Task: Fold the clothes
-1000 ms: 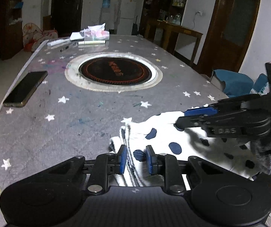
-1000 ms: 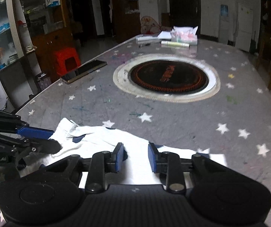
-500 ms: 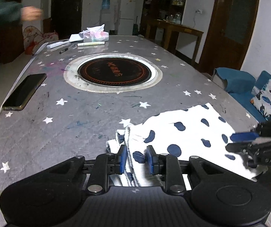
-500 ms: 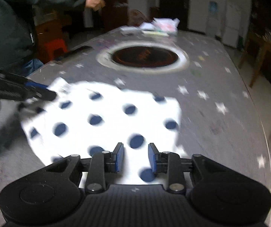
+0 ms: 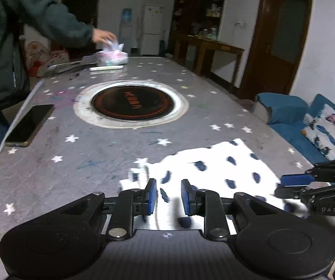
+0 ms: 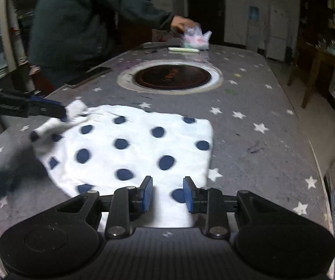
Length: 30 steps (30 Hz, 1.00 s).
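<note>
Both tongs are being held narrowly parted: the left gripper point(image 5: 166, 195) over the cloth's bunched end, the right gripper point(image 6: 167, 194) over its near edge, whether clamped cannot be told. The white spotted garment point(image 6: 141, 144) is being spread across the starred table point(image 6: 249, 140).

White navy-dotted garment point(image 6: 132, 144) lies spread flat on the table.

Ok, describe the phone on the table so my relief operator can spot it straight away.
Start at the grey star-patterned table and find the round black cooktop set into its middle. In the left wrist view, the phone lies flat to the left of that ring, right along the table's edge. It is the only dark, glossy slab there; the other loose things sit at the far end.
</note>
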Tool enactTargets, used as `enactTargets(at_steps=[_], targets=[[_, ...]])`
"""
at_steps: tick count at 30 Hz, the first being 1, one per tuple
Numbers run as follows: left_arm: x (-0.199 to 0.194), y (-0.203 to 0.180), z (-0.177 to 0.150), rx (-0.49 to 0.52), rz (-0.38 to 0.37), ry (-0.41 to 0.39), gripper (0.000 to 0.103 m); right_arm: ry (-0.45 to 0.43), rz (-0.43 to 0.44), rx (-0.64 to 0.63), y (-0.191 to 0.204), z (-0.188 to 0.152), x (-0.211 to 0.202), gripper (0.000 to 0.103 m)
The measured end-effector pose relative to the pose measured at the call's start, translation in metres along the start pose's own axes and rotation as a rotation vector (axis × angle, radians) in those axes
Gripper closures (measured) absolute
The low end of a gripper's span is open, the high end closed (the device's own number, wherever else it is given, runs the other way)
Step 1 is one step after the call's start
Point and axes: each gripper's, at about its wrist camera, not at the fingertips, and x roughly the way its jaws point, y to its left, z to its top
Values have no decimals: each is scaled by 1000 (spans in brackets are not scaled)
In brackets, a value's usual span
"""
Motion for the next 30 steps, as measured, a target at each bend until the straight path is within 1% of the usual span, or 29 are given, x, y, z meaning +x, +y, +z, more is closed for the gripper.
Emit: enactTargets(at_steps=[4, 6, 8, 10, 13, 16, 21, 25, 30], targets=[[9, -14, -3, 31, -26, 13, 77, -2, 40, -54, 17, -1, -5, 74], [16, -16, -5, 39, -16, 27, 77, 21, 43, -62, 20, -7, 0, 74], [22, -14, -8, 40, 11, 37, 77, 48, 38, -65, 20, -14, 4, 74], [25, -9, -9, 22, 27, 53, 77, 63, 34, -63, 16, -19, 2, 74], [19, -5, -8, 12, 26, 44, 77, 50, 33, -81, 13, -13, -6, 74], [12, -8, -3, 19, 19, 19, 77, 22, 31, -92, 9, 2, -7, 74], [12, -14, 6, 20, 16, 3, 77, -6, 15, -84, -2, 30, 16, 74], [15, -16, 9, 26, 17, 10, 77, 11, -2, -63, -13, 46, 45, 74], [22, -18, 11, 39, 15, 22, 77, 51, -22, -23, -27, 53, 78, 74]])
